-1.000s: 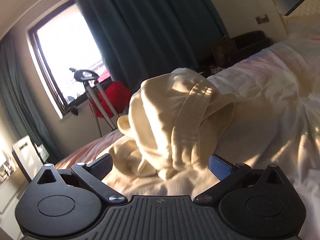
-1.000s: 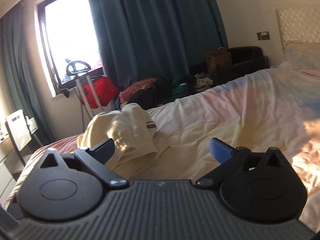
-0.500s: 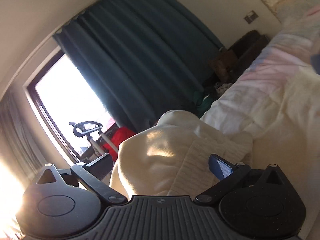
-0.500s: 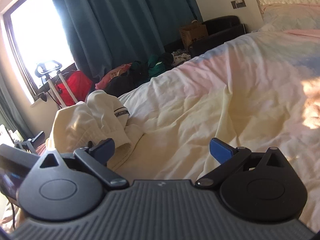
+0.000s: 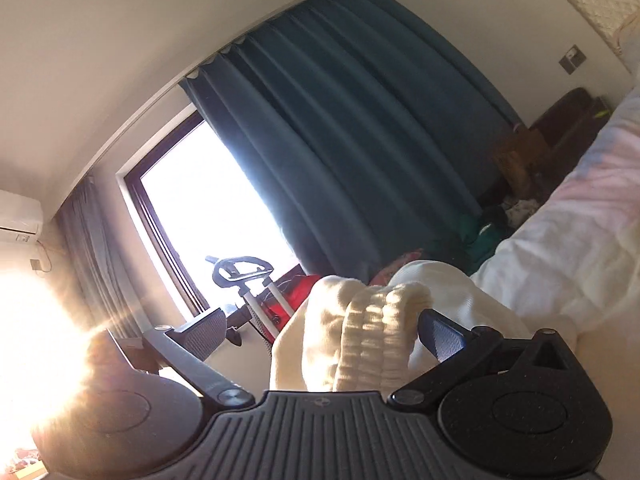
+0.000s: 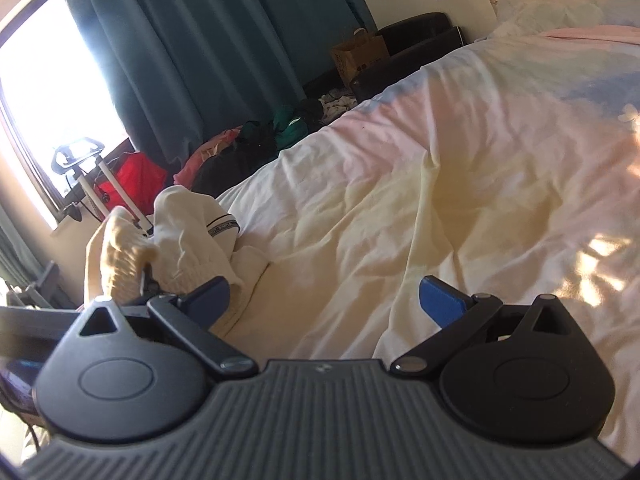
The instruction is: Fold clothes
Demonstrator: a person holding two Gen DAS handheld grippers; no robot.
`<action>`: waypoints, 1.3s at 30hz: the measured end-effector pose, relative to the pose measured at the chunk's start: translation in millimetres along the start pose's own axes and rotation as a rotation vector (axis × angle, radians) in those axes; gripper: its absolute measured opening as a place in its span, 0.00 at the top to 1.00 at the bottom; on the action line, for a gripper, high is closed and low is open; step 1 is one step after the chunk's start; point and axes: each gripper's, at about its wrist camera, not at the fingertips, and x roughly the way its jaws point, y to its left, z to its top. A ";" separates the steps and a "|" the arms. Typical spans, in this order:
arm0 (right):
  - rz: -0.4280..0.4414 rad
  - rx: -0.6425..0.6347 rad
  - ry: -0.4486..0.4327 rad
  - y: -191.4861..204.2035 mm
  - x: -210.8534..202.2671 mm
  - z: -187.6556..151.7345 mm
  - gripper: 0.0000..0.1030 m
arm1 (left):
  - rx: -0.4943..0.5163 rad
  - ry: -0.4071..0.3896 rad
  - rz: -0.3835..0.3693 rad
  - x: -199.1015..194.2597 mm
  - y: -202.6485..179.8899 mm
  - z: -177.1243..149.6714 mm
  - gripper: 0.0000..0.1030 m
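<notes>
A cream garment [image 5: 360, 332] lies bunched near the bed's left edge; in the right wrist view [image 6: 180, 240] it shows a dark-striped label. My left gripper [image 5: 320, 330] is open, tilted upward, its jaws wide on either side of the garment's ribbed hem, with the right finger [image 5: 440, 336] against the cloth. My right gripper [image 6: 324, 300] is open and empty, low over the sheet just right of the garment. The left gripper shows at the left edge of the right wrist view [image 6: 40, 292].
The bed [image 6: 440, 160] has a wrinkled pale sheet and a pillow [image 6: 560, 4] at the head. A clothes pile [image 6: 260, 140], cardboard box [image 6: 360, 56] and dark seat [image 6: 420, 40] line the teal curtains [image 5: 360, 140]. An exercise bike [image 5: 248, 280] stands by the window.
My left gripper has moved in close to the garment and tipped upward, so the hem now sits between its jaws. My right gripper has dropped lower and nearer the sheet.
</notes>
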 end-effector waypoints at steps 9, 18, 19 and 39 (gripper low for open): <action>0.019 0.004 0.018 0.4 1.6 -4.4 0.00 | -0.131 0.184 0.105 39.3 70.1 19.4 0.21; 0.122 0.049 0.051 -0.3 -7.7 -3.2 0.00 | -0.373 0.469 -0.090 56.3 146.8 -1.3 0.68; 0.128 0.045 0.046 0.4 -10.1 -3.2 0.00 | -0.388 0.486 -0.107 56.8 148.9 -1.5 0.74; 0.354 0.072 0.204 3.6 -13.2 -36.4 0.05 | -0.711 0.311 -0.185 -157.4 319.4 28.3 0.93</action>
